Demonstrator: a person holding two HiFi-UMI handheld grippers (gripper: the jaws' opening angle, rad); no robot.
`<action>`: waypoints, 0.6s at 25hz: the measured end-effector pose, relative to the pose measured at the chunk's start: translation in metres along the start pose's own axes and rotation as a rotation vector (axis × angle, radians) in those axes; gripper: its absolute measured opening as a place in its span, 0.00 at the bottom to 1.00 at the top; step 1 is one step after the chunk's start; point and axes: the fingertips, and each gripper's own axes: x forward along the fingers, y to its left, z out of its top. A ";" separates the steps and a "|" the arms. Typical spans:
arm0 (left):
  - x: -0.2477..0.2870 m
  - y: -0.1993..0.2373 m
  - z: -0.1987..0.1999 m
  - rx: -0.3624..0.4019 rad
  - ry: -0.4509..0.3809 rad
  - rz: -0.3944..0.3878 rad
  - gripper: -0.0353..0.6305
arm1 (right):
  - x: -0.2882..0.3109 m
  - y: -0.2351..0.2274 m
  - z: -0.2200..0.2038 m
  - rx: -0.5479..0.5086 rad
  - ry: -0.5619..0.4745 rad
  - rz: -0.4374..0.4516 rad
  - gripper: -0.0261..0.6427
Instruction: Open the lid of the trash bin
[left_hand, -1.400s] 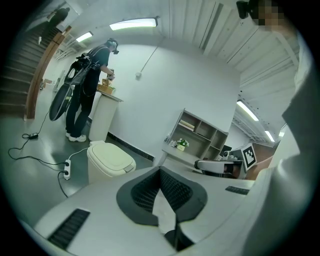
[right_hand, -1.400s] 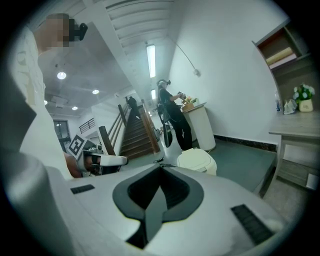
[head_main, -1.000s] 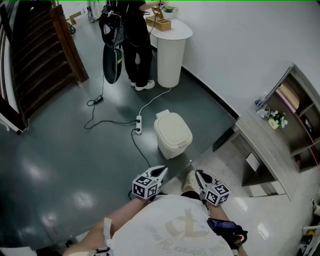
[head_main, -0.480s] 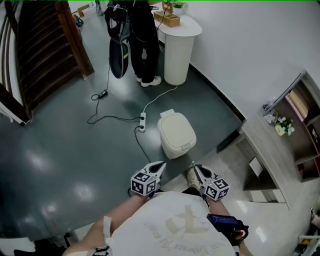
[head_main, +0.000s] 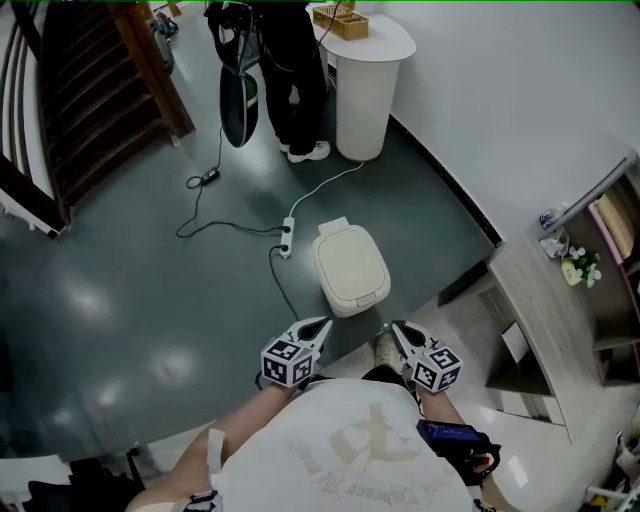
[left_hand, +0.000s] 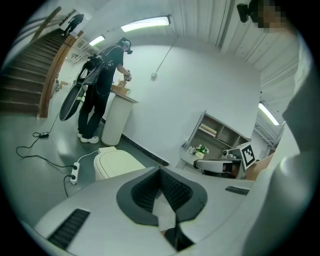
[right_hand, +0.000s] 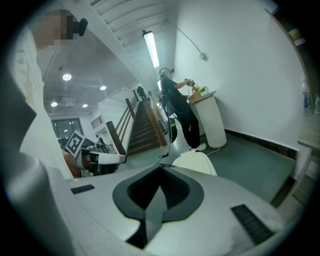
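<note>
trash bin (head_main: 351, 268) lid down, and the person (head_main: 345, 450) stands near it. left gripper (head_main: 320, 325) and right gripper (head_main: 397, 328) held by the body, jaws together, empty, likely just carried.

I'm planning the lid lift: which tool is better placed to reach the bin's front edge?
Right, marginally. The right tool points toward the lid's front notch on the trash bin; the left tool sits off its left corner.

the head view looks from high up, steeply down at the floor. each gripper view sits low, close behind its own jaws, and faces forward across the room. all three share the trash bin (head_main: 350, 265) and the far person (head_main: 300, 80).
</note>
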 end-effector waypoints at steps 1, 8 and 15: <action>0.008 -0.001 0.003 0.004 0.002 0.004 0.07 | 0.003 -0.008 0.004 0.001 0.005 0.009 0.05; 0.057 0.000 0.031 -0.002 -0.001 0.054 0.07 | 0.027 -0.058 0.033 -0.005 0.037 0.083 0.05; 0.087 0.005 0.041 -0.042 0.001 0.132 0.08 | 0.048 -0.092 0.055 -0.023 0.067 0.168 0.05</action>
